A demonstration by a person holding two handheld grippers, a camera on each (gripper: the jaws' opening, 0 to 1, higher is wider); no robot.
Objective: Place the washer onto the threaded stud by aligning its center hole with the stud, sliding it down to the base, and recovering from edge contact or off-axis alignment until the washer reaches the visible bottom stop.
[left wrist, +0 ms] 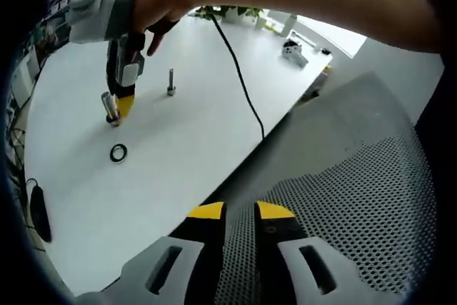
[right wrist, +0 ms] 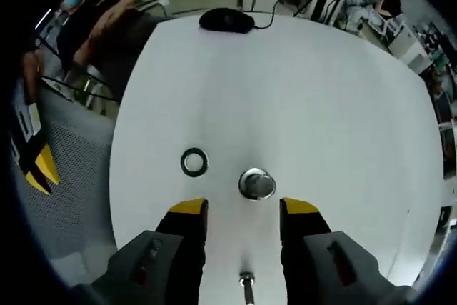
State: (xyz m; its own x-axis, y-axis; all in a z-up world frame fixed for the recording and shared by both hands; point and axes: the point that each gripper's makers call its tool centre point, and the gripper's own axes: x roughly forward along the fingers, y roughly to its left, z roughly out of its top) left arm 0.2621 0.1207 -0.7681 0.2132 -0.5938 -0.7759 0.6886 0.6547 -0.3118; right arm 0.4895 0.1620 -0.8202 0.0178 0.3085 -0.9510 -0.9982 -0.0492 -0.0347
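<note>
a washer [right wrist: 193, 162] lies flat on the white table [right wrist: 343, 105], not yet threaded — the job has barely begun. in the right gripper view, the right gripper [right wrist: 243, 208] hangs over a short upright metal stud [right wrist: 256, 183], jaws spread and holding nothing, the stud's round top sitting between and just ahead of the yellow tips. the washer rests just beside the stud, apart from it, a dark ring with a pale centre where the table shows through. a second bolt [left wrist: 171, 82] stands further off in the left gripper view, where a hand [left wrist: 153, 5] steers the right gripper down near the stud. the left gripper [left wrist: 239, 211] idles over a mesh chair back [left wrist: 371, 198], jaws close together with a thin gap and nothing between them. still to do: pick up the washer, centre its hole on the stud, slide it to the base.
</note>
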